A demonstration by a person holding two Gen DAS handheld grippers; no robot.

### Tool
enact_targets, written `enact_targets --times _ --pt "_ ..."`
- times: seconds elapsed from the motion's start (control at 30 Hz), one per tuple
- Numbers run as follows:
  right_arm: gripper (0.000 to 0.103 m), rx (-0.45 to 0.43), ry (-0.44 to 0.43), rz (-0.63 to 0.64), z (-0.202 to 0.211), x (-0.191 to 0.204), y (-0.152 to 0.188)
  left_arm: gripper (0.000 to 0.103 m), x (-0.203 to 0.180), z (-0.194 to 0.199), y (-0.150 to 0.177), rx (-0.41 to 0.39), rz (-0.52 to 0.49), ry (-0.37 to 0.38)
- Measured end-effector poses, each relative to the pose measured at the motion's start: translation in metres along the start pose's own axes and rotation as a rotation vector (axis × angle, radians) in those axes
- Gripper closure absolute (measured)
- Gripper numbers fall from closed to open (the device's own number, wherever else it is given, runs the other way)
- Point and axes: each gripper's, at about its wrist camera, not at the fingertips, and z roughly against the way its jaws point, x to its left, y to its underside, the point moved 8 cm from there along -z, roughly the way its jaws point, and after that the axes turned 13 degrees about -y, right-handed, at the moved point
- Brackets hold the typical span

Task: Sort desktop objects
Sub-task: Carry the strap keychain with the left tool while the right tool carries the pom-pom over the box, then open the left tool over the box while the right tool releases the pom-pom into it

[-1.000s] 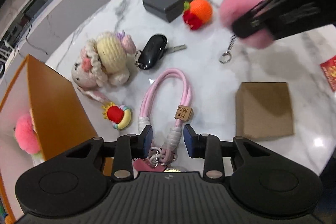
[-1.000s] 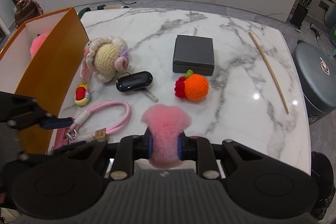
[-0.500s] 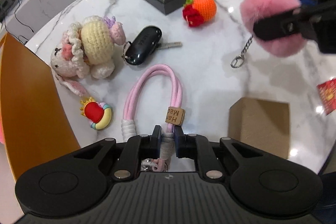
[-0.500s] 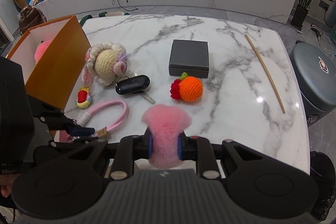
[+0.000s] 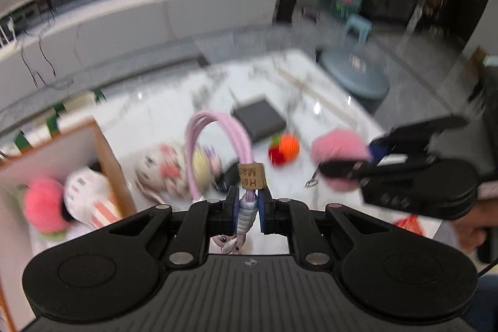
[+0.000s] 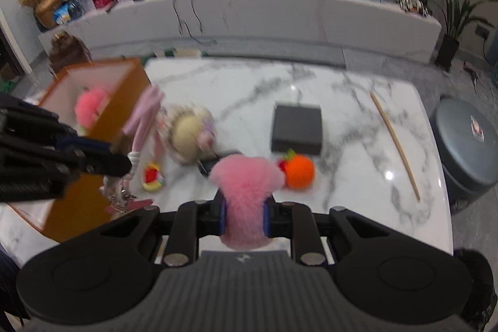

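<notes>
My left gripper (image 5: 248,209) is shut on the pink rope lanyard (image 5: 214,142) and holds it in the air above the marble table (image 6: 342,101); the lanyard (image 6: 141,123) hangs beside the orange box (image 6: 93,145). My right gripper (image 6: 244,215) is shut on a pink fluffy pom-pom keychain (image 6: 247,189), also above the table; it shows in the left wrist view (image 5: 339,154). The box (image 5: 62,157) holds a pink pom-pom (image 5: 43,204) and a striped toy (image 5: 87,195).
On the table lie a crochet doll (image 6: 186,133), a small red and yellow charm (image 6: 152,176), a black car key (image 6: 214,161), an orange crochet fruit (image 6: 297,170), a dark grey box (image 6: 297,128) and a wooden stick (image 6: 393,142). A grey stool (image 6: 467,145) stands at the right.
My left gripper closed on the pink lanyard and lifted it off the table, tilting up. My right gripper kept hold of the pink pom-pom and rose a little.
</notes>
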Motion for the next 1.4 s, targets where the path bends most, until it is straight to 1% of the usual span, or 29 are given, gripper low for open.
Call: enact_targets --times 0.13,0.23,0.33,0.4,0.47,0.57,0.7,0.8,0.93,1.03,1.27,1.4 --pt "0.081 -0.069 -0.048 0.050 0.013 0.036 -0.028 0.089 0.031 0.050 -0.021 -0.118 0.059 -0.014" --pt "0.081 -0.110 -0.093 0.089 0.018 0.066 -0.045 0.089 0.057 0.079 -0.027 -0.177 0.098 -0.037" --pt "0.081 -0.137 -0.141 0.131 0.018 0.097 -0.059 0.089 0.082 0.094 -0.025 -0.212 0.133 -0.095" --pt "0.081 -0.146 -0.176 0.159 0.016 0.118 -0.065 0.089 0.096 0.095 -0.022 -0.213 0.152 -0.127" --pt "0.081 -0.142 -0.208 0.190 0.011 0.140 -0.069 0.089 0.107 0.092 -0.015 -0.196 0.164 -0.143" --pt "0.081 -0.110 -0.249 0.238 -0.007 0.172 -0.071 0.089 0.123 0.075 -0.001 -0.147 0.186 -0.157" --pt "0.081 -0.037 -0.273 0.287 -0.042 0.201 -0.065 0.089 0.147 0.035 0.022 -0.049 0.226 -0.145" --pt "0.081 0.029 -0.265 0.322 -0.072 0.216 -0.055 0.089 0.165 0.005 0.042 0.036 0.253 -0.138" --pt "0.081 0.104 -0.247 0.348 -0.110 0.227 -0.043 0.089 0.184 -0.025 0.058 0.111 0.233 -0.189" --pt "0.081 0.152 -0.237 0.358 -0.134 0.228 -0.034 0.090 0.190 -0.041 0.067 0.147 0.218 -0.213" --pt "0.081 0.222 -0.211 0.382 -0.169 0.230 -0.023 0.089 0.203 -0.068 0.081 0.200 0.192 -0.262" --pt "0.081 0.246 -0.207 0.383 -0.183 0.229 -0.018 0.089 0.206 -0.076 0.082 0.221 0.188 -0.263"
